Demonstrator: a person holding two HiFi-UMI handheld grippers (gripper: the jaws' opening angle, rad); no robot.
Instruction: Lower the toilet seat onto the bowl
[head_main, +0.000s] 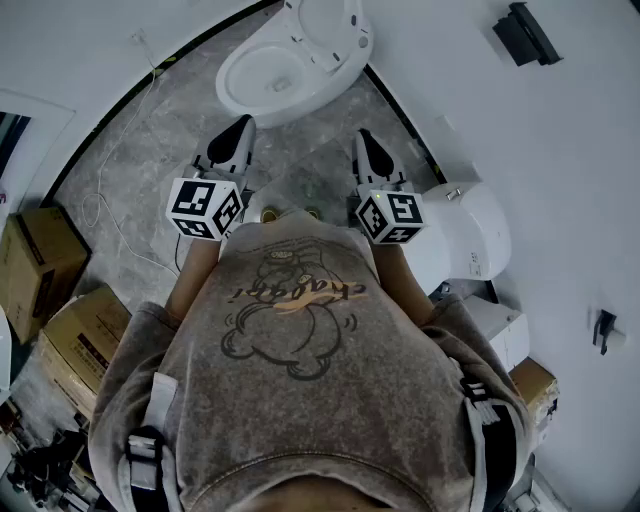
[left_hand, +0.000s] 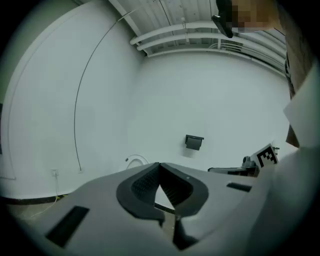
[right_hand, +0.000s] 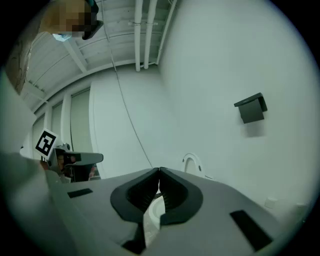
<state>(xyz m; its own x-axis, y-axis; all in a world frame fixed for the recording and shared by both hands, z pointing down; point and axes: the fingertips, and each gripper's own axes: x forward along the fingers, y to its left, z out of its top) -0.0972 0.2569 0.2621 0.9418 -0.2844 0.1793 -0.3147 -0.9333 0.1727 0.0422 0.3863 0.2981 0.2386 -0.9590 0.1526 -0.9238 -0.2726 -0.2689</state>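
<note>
Toilet seat (head_main: 330, 28) raised behind the bowl (head_main: 262, 80); left hand-held gripper (head_main: 240, 128) and right hand-held gripper (head_main: 364, 138) — jaws together, empty — are held well short. Its rim is best hooked, then eased down slowly.

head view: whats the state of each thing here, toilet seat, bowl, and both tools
toilet seat: raised, tipped back, not on the bowl
bowl: uncovered, nothing visible inside
left tool: shut, nothing between its jaws, short of the toilet
right tool: shut, nothing between its jaws, short of the toilet
</note>
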